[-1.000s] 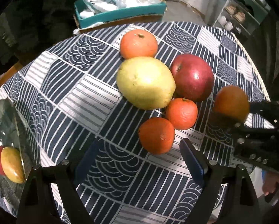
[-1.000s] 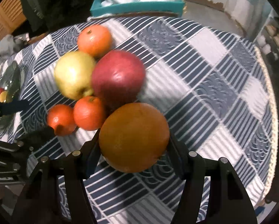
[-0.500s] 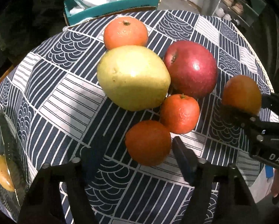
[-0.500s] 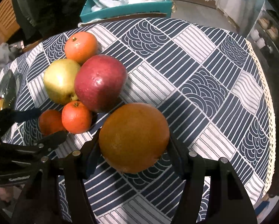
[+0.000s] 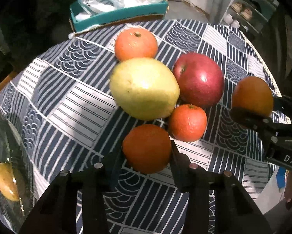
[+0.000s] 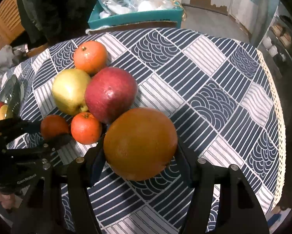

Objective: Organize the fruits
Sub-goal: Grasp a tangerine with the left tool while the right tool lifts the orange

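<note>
Two matte black plastic two-finger left gripper (image 5: 146,161) and right gripper (image 6: 140,156) tools, with dark blue finger pads (image 6: 97,165), round silver screws, and white lettering on their bodies.

Right gripper (image 6: 140,156) clamps big orange (image 6: 140,144) — pads on both sides. Left gripper (image 6: 54,131) grips small tangerine (image 6: 54,126), touching second tangerine (image 6: 86,127). Behind — red apple (image 6: 110,94), yellow pear (image 6: 70,91), third tangerine (image 6: 90,57) on patterned tablecloth (image 6: 214,97).
</note>
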The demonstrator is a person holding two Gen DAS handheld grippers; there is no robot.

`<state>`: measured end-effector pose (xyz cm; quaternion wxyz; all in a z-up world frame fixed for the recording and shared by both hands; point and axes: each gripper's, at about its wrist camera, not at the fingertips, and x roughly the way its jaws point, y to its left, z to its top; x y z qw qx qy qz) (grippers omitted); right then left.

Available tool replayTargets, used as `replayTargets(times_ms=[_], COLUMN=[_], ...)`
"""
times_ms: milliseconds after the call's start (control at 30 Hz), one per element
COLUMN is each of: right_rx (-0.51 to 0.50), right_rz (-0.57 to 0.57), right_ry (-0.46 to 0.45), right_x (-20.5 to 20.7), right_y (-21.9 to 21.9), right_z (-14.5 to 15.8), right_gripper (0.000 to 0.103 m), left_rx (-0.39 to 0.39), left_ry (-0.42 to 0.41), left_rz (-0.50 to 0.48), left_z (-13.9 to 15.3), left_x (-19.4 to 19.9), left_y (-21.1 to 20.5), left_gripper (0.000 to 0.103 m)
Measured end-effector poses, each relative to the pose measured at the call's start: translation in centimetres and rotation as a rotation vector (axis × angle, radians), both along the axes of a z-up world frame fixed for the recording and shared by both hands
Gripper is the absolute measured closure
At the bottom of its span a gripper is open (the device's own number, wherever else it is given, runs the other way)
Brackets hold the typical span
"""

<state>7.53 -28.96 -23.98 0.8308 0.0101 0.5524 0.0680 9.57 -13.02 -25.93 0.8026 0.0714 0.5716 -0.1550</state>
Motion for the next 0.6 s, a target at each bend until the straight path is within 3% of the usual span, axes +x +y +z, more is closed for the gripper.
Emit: replayTargets(times_ms=[600], right_rx=[-0.022], right_rz=[0.021], right_ry=[-0.133], right_x=[-1.0], right_y=[1.4], right_z=[5.3], right_gripper=[0.039], left_rx=[-0.054], left_ry=[-0.114], left_rz=[0.062], left_z=[6.4], left_x=[-1.7], left_y=[2.3], left_gripper=[0.058])
